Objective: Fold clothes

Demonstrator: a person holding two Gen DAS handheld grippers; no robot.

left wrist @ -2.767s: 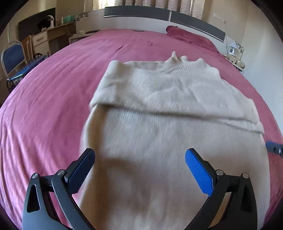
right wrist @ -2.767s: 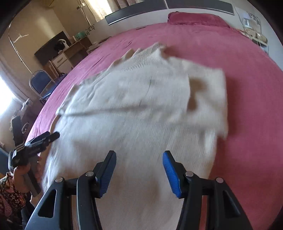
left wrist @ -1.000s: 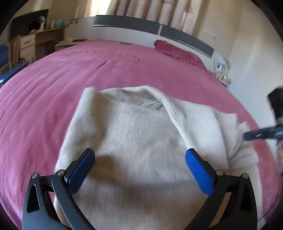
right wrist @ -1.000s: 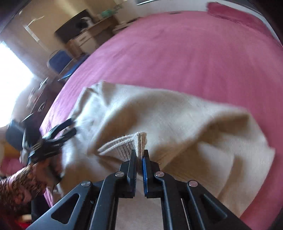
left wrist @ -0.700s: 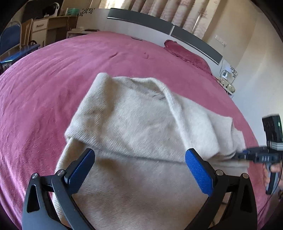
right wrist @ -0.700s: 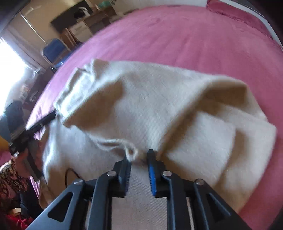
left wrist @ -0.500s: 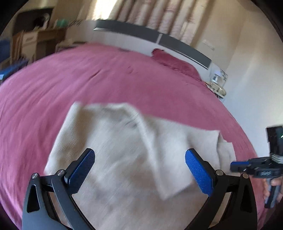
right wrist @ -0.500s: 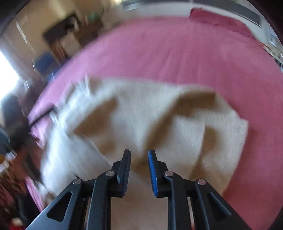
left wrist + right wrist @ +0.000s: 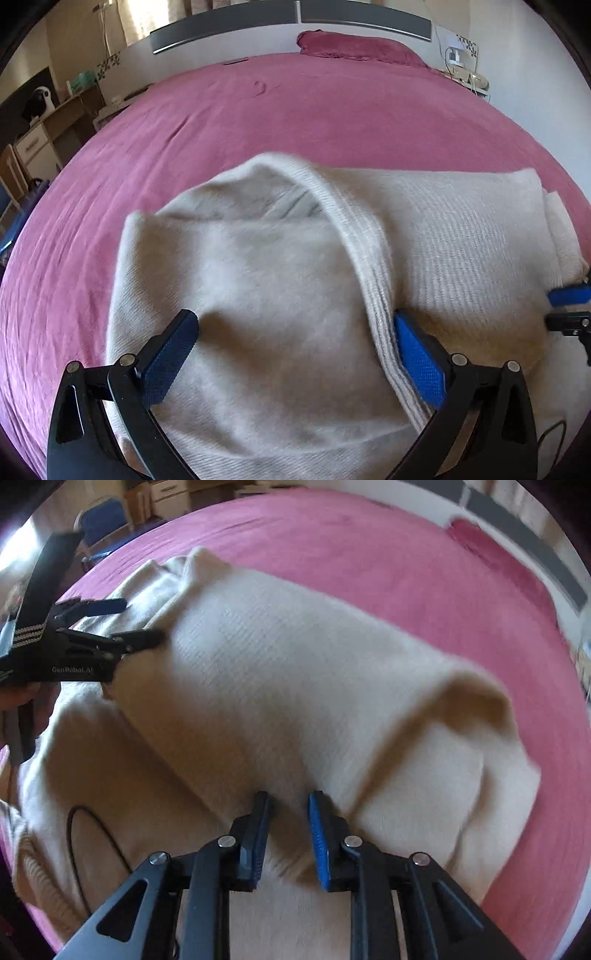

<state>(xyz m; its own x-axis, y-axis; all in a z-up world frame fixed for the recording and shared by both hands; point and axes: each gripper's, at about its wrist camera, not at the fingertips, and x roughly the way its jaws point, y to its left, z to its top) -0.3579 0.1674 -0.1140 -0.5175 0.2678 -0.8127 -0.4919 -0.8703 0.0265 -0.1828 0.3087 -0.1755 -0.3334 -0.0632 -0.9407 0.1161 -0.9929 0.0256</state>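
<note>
A cream knit sweater (image 9: 280,295) lies bunched and partly folded on the bed (image 9: 314,110), whose pink cover is smooth with faint creases. A thick ribbed band runs diagonally across the softer, fuzzier knit. The left tool (image 9: 295,354) hovers over it with jaws spread wide, gripping nothing. The right tool (image 9: 286,834) has a narrow gap between its blue textured pads, apparently empty, though blur makes that uncertain. Only the right view shows a thin black cable (image 9: 85,834) looping on the fabric.
</note>
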